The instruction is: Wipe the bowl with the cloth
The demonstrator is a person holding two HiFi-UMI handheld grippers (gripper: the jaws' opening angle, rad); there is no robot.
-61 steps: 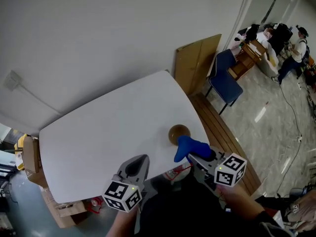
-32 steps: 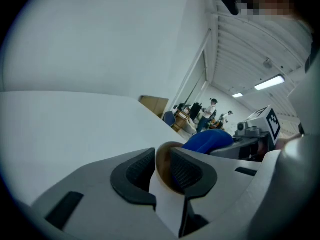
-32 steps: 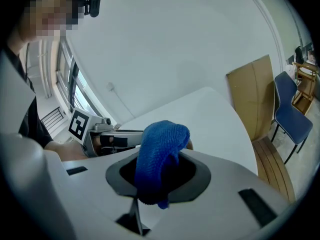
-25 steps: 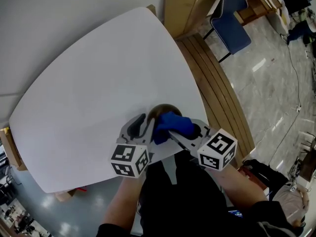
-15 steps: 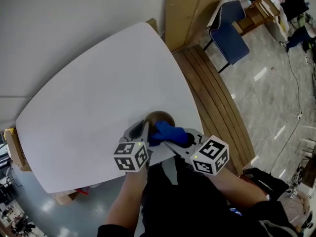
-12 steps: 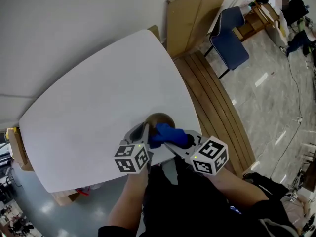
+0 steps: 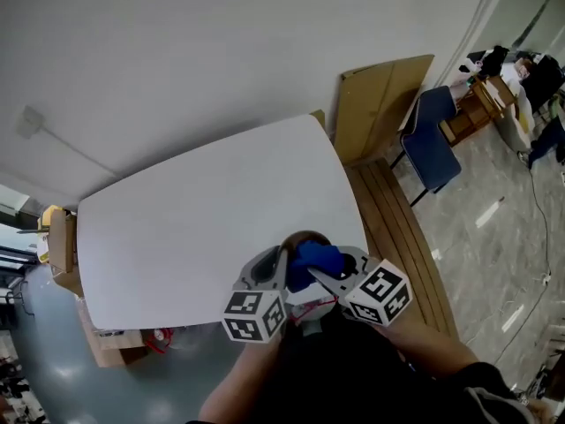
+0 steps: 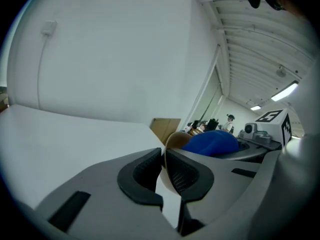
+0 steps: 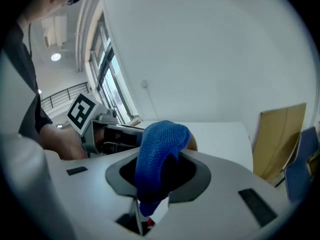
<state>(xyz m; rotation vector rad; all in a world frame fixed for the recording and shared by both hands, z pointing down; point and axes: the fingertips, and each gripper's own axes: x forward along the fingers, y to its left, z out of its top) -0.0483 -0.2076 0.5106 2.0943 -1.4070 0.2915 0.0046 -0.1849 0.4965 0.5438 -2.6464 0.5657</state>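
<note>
Small round brown bowl [image 7: 303, 238] is located at the near edge of the white bench with rounded corners [image 7: 194, 215], directly ahead of the person; whether it rests flat on the surface cannot be told. Left gripper [image 8: 164, 158] has its jaws drawn close together on the thin rim of the bowl, one pad inside the wall and one outside, pinching it. Right gripper [image 9: 156, 181] is clamped on a blue textured cloth [image 9: 161, 143], which bulges above the jaws and lies on the bowl's opening, covering most of it in the head view. The two grippers stand just beside each other at the bowl. A brown cardboard sheet [image 7: 378, 104] leans against the wall beyond the bench's far right corner.
</note>
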